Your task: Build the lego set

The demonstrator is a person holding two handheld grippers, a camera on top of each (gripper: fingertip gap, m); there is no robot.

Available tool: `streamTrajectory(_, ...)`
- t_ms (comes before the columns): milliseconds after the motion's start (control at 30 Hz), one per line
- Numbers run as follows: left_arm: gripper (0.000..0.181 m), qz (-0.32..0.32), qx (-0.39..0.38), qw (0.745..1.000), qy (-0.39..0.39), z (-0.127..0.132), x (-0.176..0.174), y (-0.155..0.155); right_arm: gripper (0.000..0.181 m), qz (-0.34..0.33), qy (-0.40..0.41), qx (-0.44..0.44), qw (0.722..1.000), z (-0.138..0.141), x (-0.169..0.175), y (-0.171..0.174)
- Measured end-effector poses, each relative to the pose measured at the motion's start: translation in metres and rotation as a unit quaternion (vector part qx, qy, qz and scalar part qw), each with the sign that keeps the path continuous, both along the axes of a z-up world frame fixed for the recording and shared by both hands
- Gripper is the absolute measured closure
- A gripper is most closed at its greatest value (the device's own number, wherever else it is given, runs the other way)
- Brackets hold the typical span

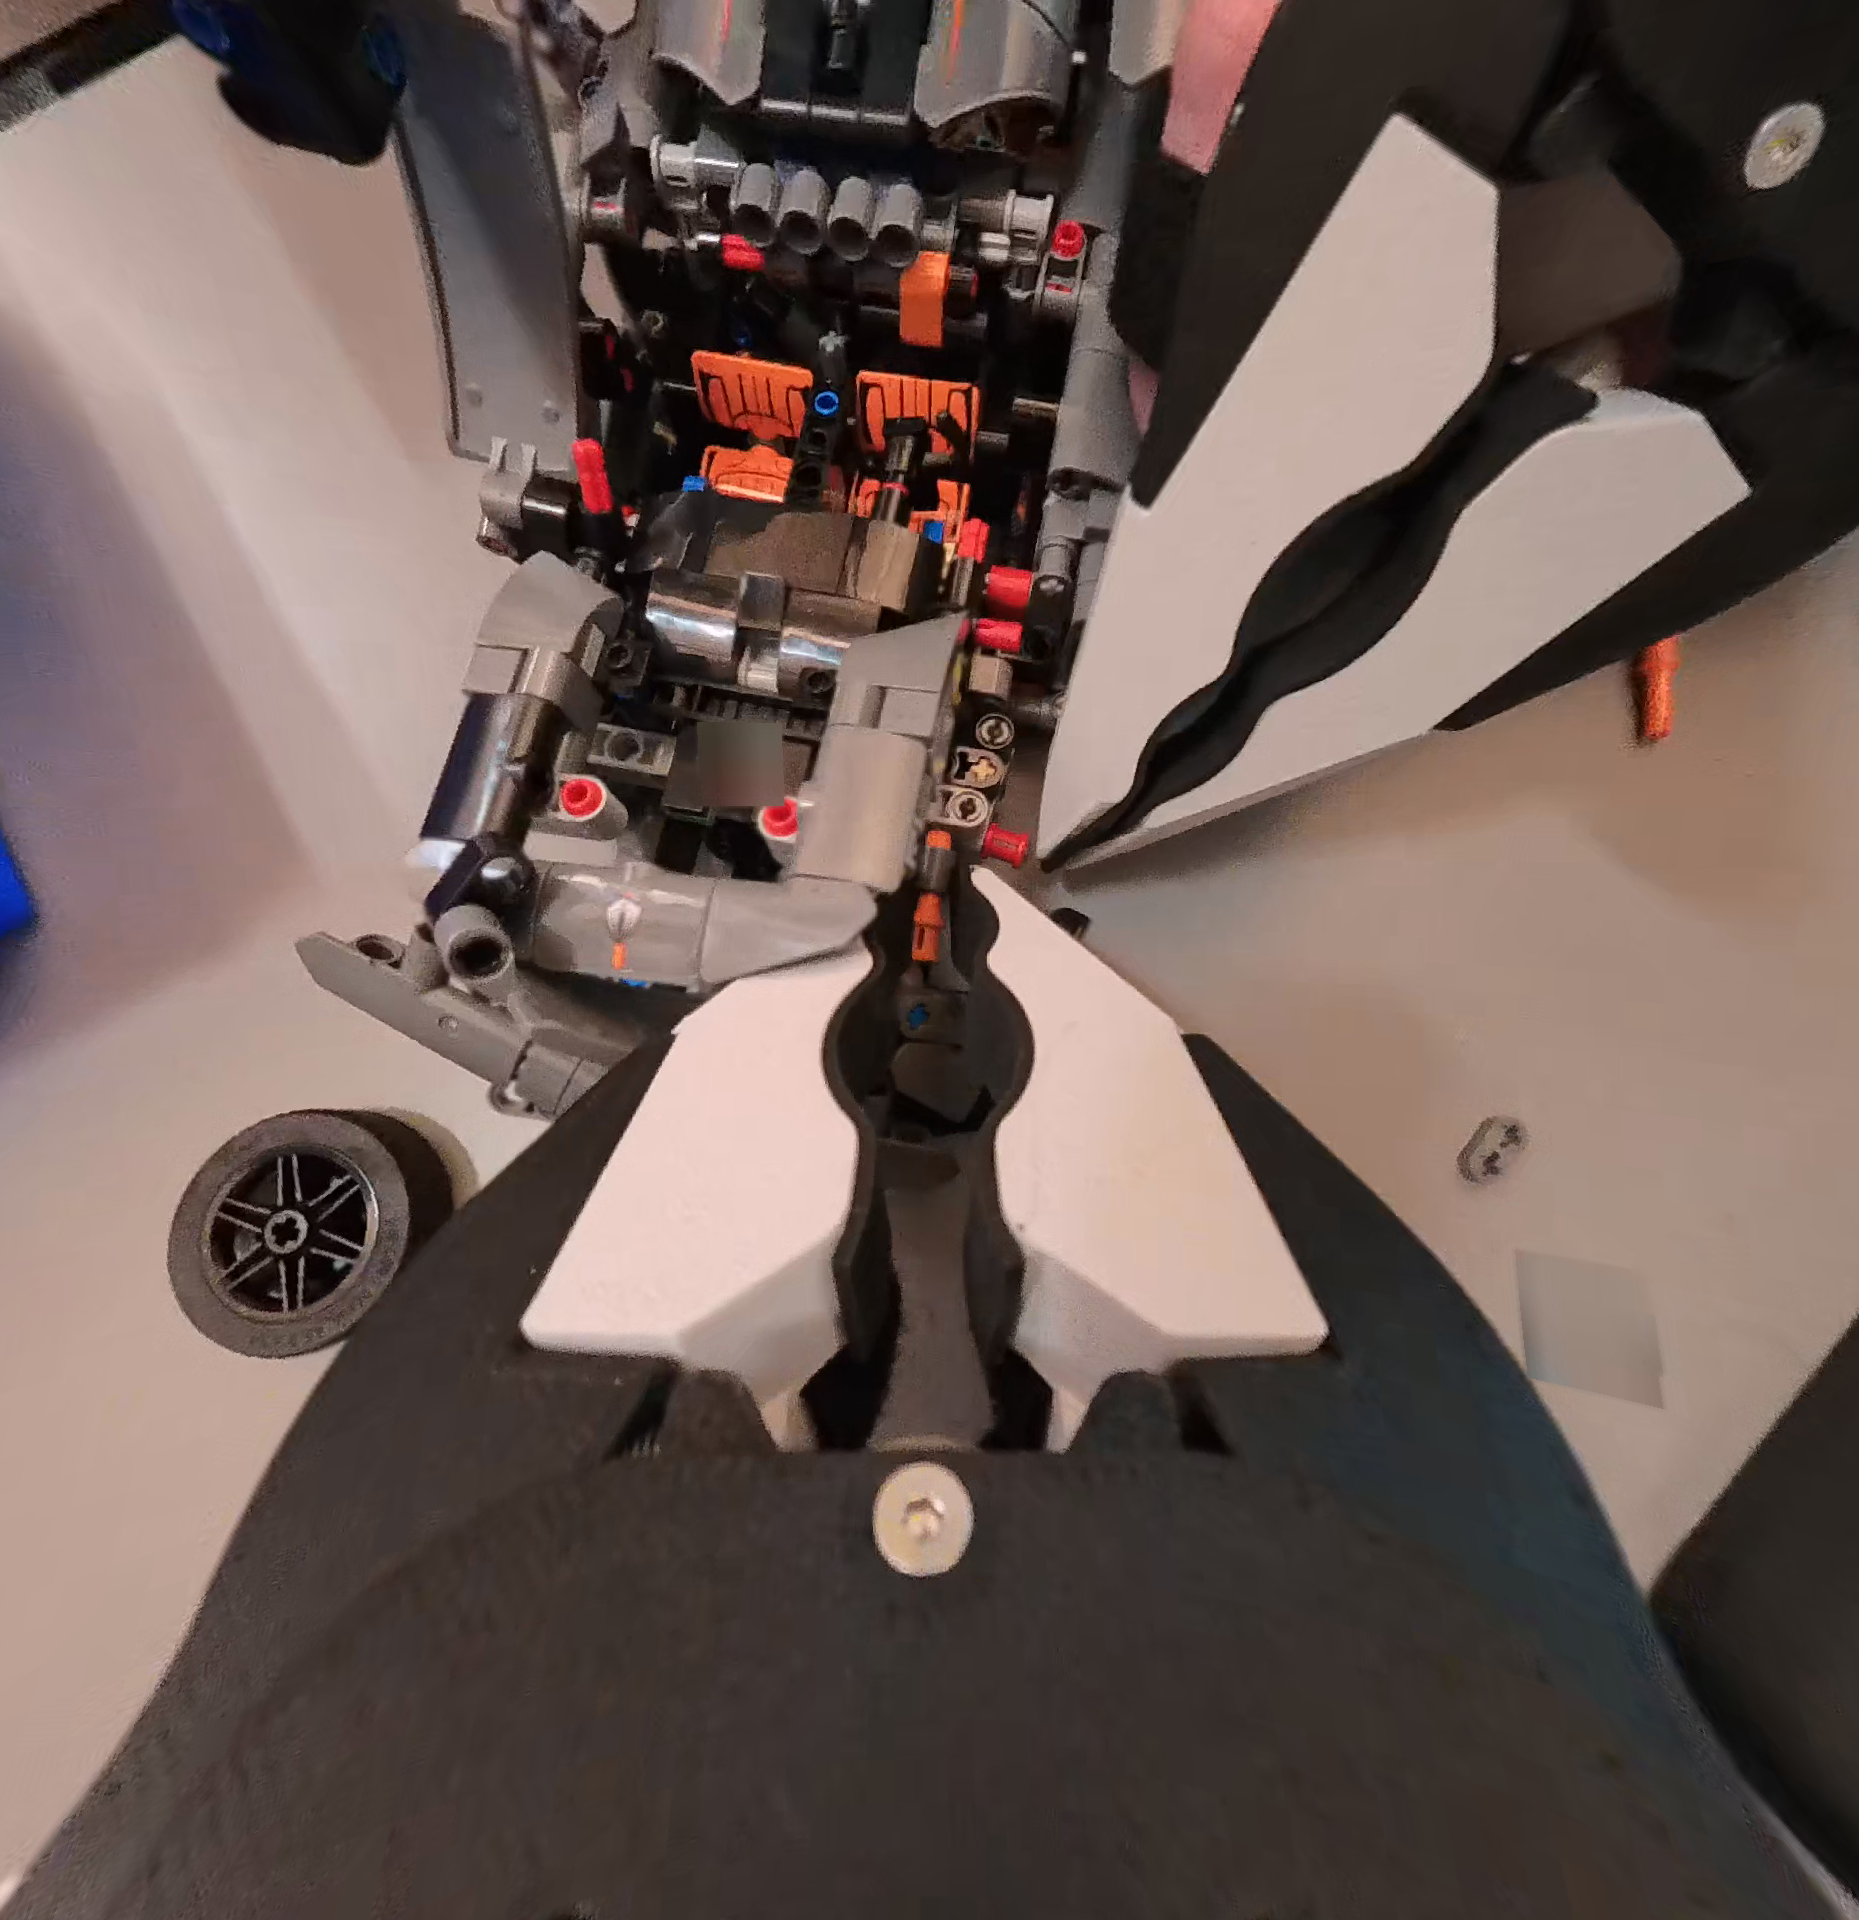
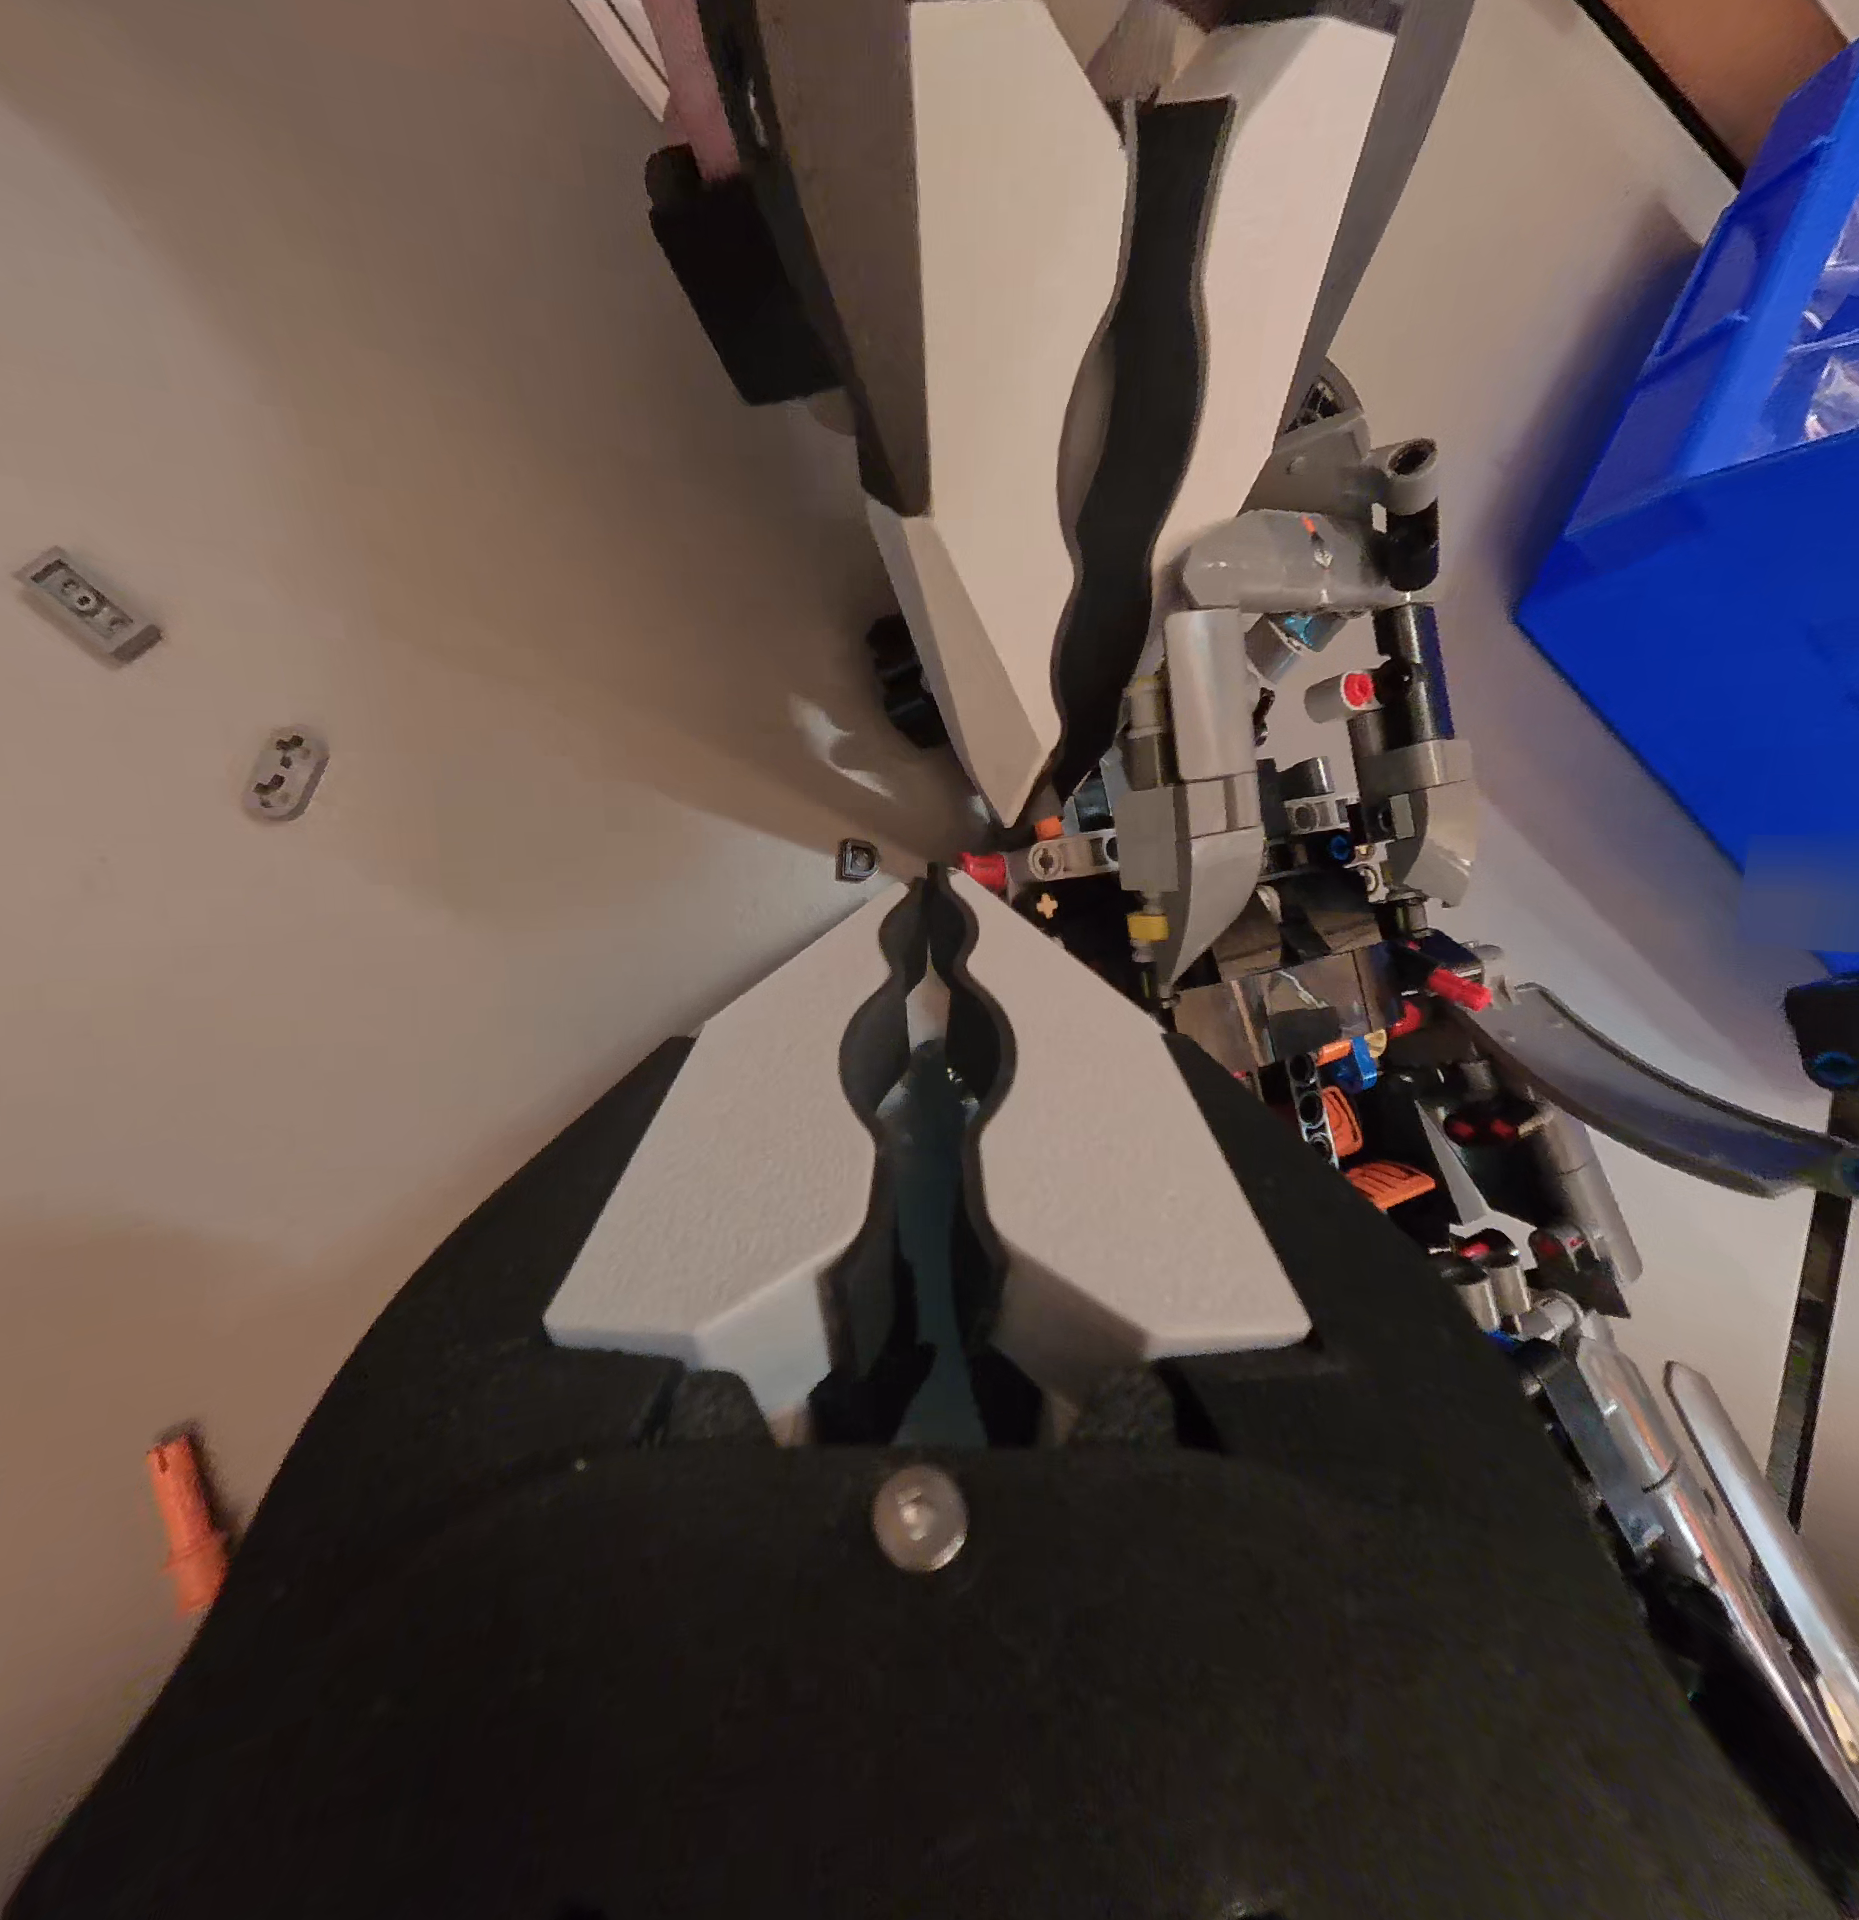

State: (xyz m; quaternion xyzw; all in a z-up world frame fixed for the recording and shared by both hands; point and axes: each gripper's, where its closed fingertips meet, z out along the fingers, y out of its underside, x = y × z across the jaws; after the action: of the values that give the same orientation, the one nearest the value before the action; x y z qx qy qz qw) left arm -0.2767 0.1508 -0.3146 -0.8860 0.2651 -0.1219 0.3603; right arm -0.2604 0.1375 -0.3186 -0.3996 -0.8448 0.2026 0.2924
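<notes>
We see a pale table (image 1: 1320,987) carrying a half-built grey, black and orange lego car (image 1: 759,582), which fills the middle and far part of the left wrist view and lies along the right side of the right wrist view. A blue bin (image 2: 1735,582) stands just beyond the car at the far right of the right wrist view.

Our left gripper (image 1: 940,935) sits at the car's near right corner, its tips closed on a small orange and black piece (image 1: 930,935) that projects from the model's edge. Our right gripper (image 2: 930,883) comes in from the right in the left wrist view; its jaws are pressed together, tips beside a red pin (image 1: 1003,842) on the same side of the car, nearly meeting the left gripper's tips. Whether anything is pinched between them we cannot tell.

A loose black wheel (image 1: 291,1231) lies near left of the car. Smaller loose parts rest on the table away from the model: a grey plate (image 2: 89,608), a grey link (image 2: 286,774) and an orange pin (image 2: 187,1517).
</notes>
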Motion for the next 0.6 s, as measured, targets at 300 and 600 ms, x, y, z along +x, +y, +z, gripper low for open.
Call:
streamTrajectory(300,0.178,0.007,-0.027,0.999,-0.020,0.0001,0.0021,-0.0021,0.181,0.003,-0.001,-0.004,1.000,0.0013,0.0006,-0.0018)
streamTrajectory(600,0.177,-0.054,0.073,0.980,0.174,-0.0030,0.0048,-0.0023,0.181,0.004,-0.005,-0.007,1.000,-0.0002,0.0022,-0.0009)
